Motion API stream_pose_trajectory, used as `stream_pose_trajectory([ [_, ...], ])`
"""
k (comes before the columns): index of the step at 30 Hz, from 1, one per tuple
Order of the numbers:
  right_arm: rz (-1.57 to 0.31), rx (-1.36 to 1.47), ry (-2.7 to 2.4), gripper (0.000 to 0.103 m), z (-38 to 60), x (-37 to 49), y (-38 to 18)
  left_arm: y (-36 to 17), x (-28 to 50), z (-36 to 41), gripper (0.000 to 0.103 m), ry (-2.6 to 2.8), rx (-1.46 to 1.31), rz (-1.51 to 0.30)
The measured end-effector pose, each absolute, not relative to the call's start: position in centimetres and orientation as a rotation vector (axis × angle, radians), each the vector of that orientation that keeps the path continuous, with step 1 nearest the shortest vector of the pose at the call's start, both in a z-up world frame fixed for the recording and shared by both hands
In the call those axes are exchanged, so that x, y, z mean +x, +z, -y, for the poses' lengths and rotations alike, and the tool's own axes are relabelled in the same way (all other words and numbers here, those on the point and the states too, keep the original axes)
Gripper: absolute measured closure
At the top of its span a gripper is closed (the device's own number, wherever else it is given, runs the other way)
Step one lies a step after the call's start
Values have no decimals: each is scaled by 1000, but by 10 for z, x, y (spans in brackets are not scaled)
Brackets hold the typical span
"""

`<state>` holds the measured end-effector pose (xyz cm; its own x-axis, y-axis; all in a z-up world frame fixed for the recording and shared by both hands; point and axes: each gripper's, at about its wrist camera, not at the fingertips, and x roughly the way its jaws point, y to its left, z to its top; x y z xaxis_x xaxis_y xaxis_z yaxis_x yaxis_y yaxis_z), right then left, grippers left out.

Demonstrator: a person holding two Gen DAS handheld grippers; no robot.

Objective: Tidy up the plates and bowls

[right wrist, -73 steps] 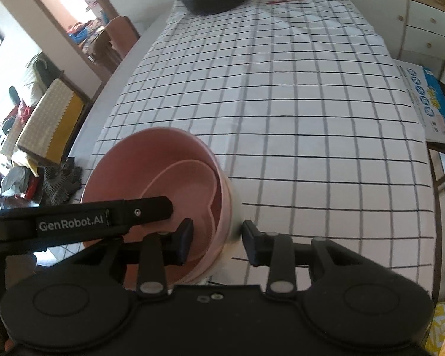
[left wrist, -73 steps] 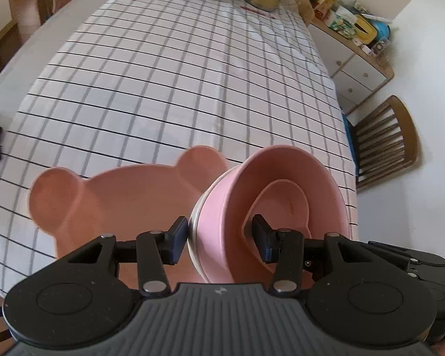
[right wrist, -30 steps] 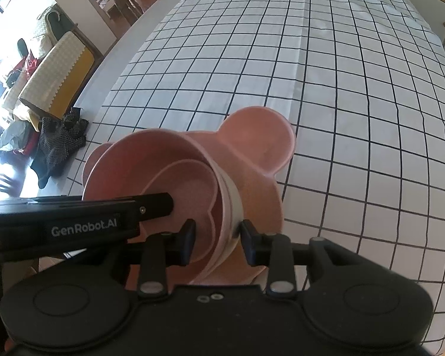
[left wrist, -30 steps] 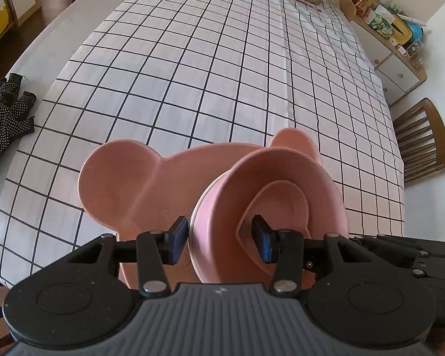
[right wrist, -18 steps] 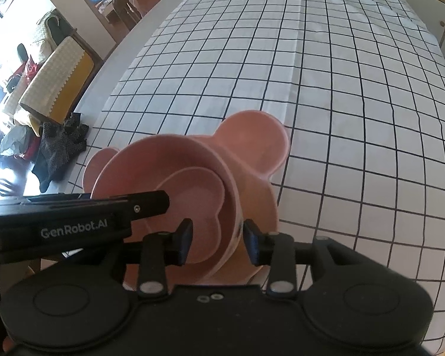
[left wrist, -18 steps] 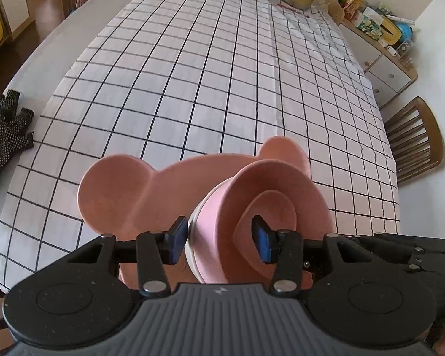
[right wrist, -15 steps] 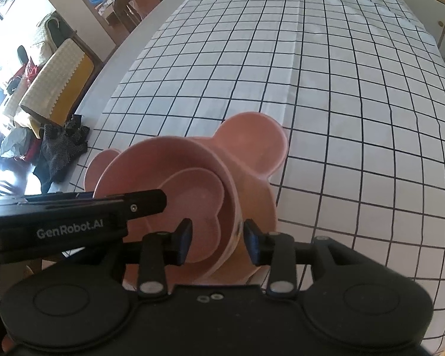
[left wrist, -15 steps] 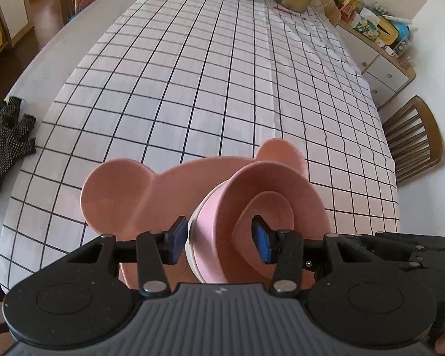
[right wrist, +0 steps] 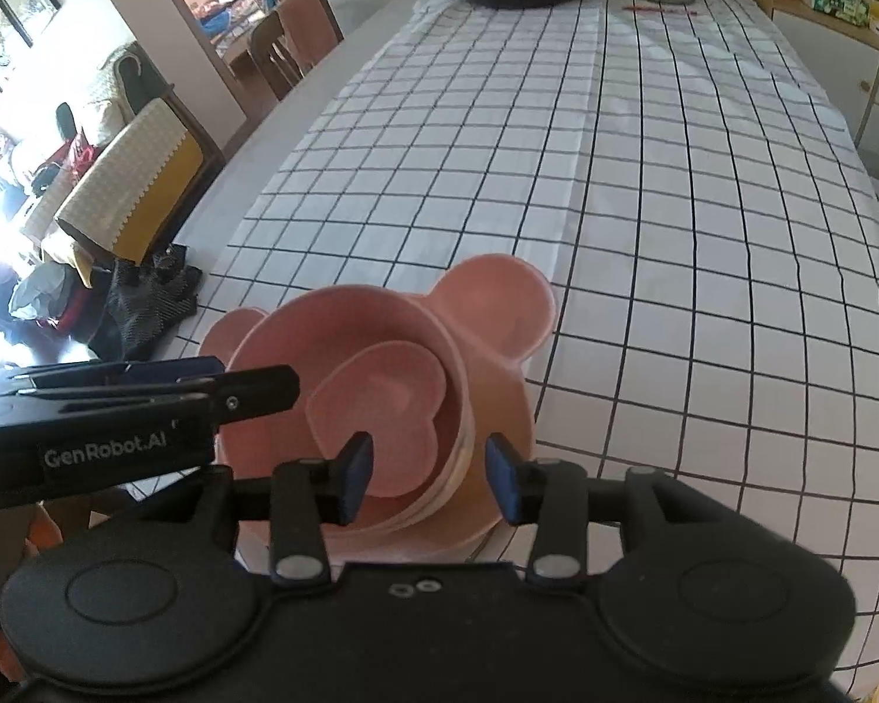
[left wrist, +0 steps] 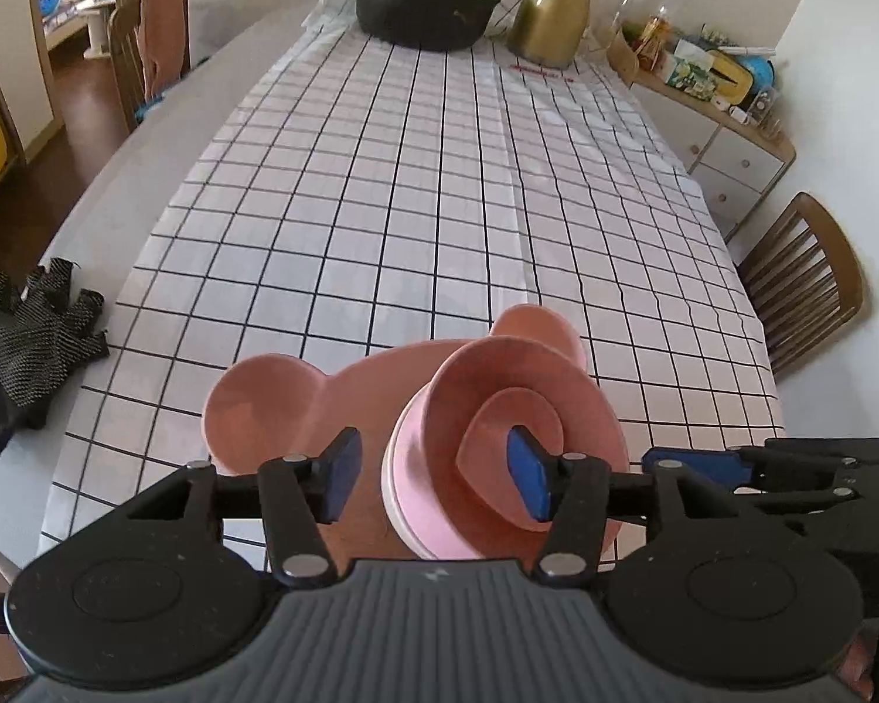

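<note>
Both grippers, left gripper [left wrist: 433, 477] and right gripper [right wrist: 431, 477], have just opened off the pink bowl stack [right wrist: 381, 386], now resting on the bear-shaped plate [right wrist: 492, 304]

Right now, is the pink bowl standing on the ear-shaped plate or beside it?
On it. The pink bowl, with a heart-shaped dish inside, stands on the ear-shaped plate, whose ears stick out behind.
</note>
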<state>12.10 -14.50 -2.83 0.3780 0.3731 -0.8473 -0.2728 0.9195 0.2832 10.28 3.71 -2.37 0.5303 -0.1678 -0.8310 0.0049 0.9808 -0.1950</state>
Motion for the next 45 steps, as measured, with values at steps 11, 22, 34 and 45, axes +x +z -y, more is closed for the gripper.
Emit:
stream_pose_trajectory([
  [11,-952,104,449,36,165,98,2,-4,69,-30,49,-112,-97,-938],
  [22,-796,63,486,21,180,66,26,18,40,-15,27,-123,-83,-833],
  [34,-673,33,500,1,214,41,35,21,16,8,0,-89,-162,-780],
  [45,-715,93,457,1,236,20,24,20,-7,27,0,-30,-156,-799],
])
